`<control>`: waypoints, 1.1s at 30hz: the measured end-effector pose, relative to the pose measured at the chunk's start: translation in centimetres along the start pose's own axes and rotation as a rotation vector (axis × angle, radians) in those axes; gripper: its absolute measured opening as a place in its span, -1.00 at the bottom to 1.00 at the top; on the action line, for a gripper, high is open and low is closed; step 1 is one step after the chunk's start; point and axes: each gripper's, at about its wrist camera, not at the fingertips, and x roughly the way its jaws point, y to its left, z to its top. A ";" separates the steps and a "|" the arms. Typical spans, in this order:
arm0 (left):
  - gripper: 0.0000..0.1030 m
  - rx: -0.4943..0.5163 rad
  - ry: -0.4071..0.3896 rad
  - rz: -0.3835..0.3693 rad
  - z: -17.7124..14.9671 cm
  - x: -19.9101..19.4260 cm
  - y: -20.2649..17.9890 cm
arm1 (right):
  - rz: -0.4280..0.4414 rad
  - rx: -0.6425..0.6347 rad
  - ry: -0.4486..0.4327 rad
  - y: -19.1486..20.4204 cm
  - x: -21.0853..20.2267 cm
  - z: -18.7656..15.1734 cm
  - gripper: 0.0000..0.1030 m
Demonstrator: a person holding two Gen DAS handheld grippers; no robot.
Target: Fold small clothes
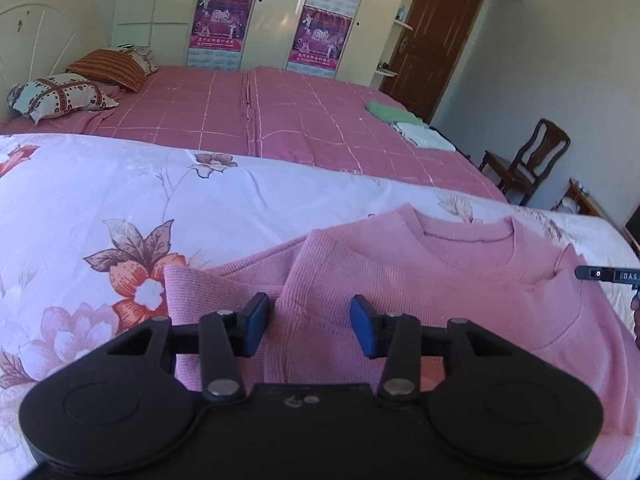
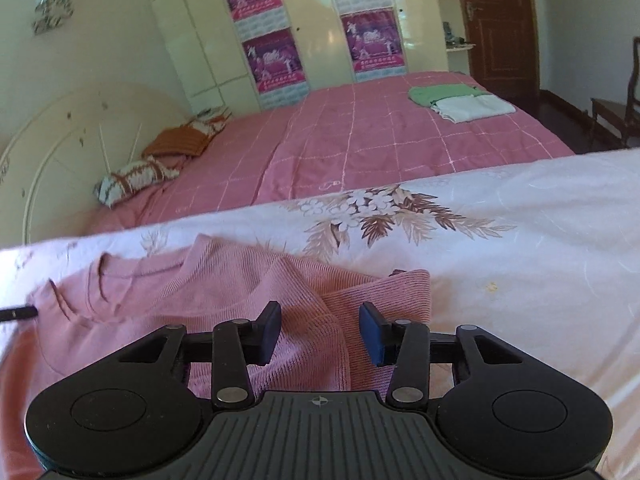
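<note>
A pink knit sweater [image 1: 420, 276] lies flat on a white floral sheet [image 1: 120, 208], neckline away from me. My left gripper [image 1: 310, 326] is open, its jaws on either side of the sweater's left shoulder where the left sleeve [image 1: 224, 276] folds in. In the right wrist view the same sweater [image 2: 200, 292] lies under my right gripper [image 2: 320, 332], which is open over the right shoulder and the folded-in right sleeve [image 2: 384, 296]. Neither gripper holds cloth. The tip of the right gripper shows at the left wrist view's right edge [image 1: 608, 274].
Behind the floral sheet lies a pink checked bed [image 1: 280, 120] with pillows [image 1: 60, 94] at the headboard. Folded green and white clothes [image 2: 460, 102] lie on its far corner. A wooden chair [image 1: 524, 160] and a brown door [image 1: 436, 36] are to the right.
</note>
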 end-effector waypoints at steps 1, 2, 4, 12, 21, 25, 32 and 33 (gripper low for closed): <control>-0.46 0.021 0.000 0.010 -0.1 0.1 -0.3 | -0.009 -0.045 0.027 0.4 0.7 -0.2 -0.15; -0.73 0.035 -0.011 0.023 -0.2 0.0 -0.6 | -0.027 -0.090 0.035 0.9 1.0 -0.3 -0.38; -0.87 0.026 -0.091 0.047 -0.4 -1.2 -1.0 | -0.033 -0.135 0.026 1.4 1.2 -0.6 -0.80; -0.87 -0.139 -0.252 0.126 -2.4 -2.7 -1.0 | -0.053 0.039 -0.218 -0.4 -1.3 -0.6 -0.84; -0.86 -0.098 -0.189 0.176 -2.0 -1.5 -1.2 | -0.116 0.022 -0.119 -0.7 1.2 -1.2 -0.83; -0.49 -0.074 -0.152 0.209 -1.7 -0.9 -1.6 | -0.148 0.002 -0.099 -0.6 2.0 -1.9 -0.83; 0.36 -0.072 -0.300 0.189 -3.1 -7.2 -3.5 | -0.119 0.067 -0.202 -0.8 -2.8 -1.9 -0.04; 0.36 -0.046 -0.302 0.161 -3.7 -7.9 -4.4 | -0.090 0.056 -0.195 -0.7 -3.6 -2.1 -0.04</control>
